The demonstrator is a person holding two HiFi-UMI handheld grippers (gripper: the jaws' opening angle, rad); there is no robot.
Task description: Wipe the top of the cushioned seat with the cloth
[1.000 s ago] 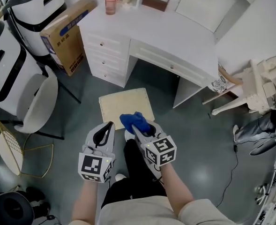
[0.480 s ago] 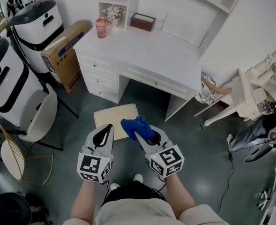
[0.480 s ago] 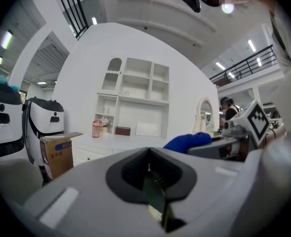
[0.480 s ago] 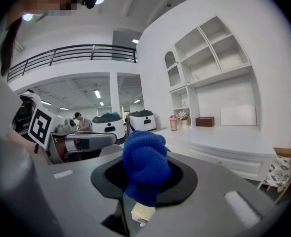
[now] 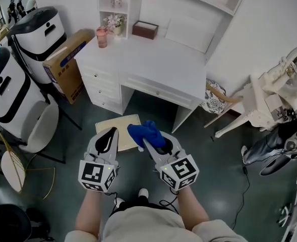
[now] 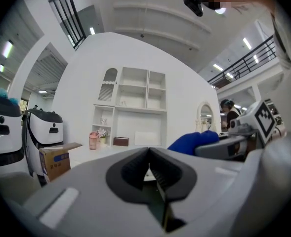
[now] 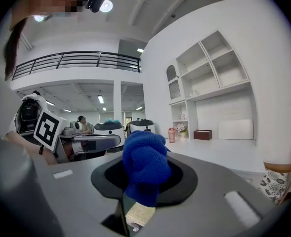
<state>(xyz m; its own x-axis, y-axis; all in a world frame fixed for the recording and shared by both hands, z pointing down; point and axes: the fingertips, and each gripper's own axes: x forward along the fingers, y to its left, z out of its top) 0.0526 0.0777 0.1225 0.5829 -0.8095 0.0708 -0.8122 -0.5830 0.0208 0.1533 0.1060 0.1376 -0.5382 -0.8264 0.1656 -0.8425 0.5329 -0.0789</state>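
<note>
A beige cushioned seat point(image 5: 113, 124) stands on the grey floor in front of the white desk, partly hidden by both grippers. My right gripper point(image 5: 149, 137) is shut on a bunched blue cloth point(image 5: 144, 132), held high above the seat's right edge. In the right gripper view the blue cloth point(image 7: 144, 167) bulges out from the closed jaws, and a sliver of the seat point(image 7: 139, 213) shows below. My left gripper point(image 5: 108, 136) is shut with nothing in it, beside the right one; in the left gripper view the left gripper point(image 6: 149, 168) has its pads pressed together, with the cloth point(image 6: 193, 140) to its right.
A white desk point(image 5: 153, 59) with drawers and shelves stands behind the seat, bearing a pink cup point(image 5: 102, 36) and a brown box point(image 5: 144, 29). A cardboard box point(image 5: 67, 59) and white machines point(image 5: 35, 29) are at left, a white chair point(image 5: 35, 127) nearer. A white wooden chair point(image 5: 259, 105) stands at right.
The view has pulled back and up: the seat looks smaller and slid left under the grippers. Both grippers stayed shut, the right one keeping the cloth.
</note>
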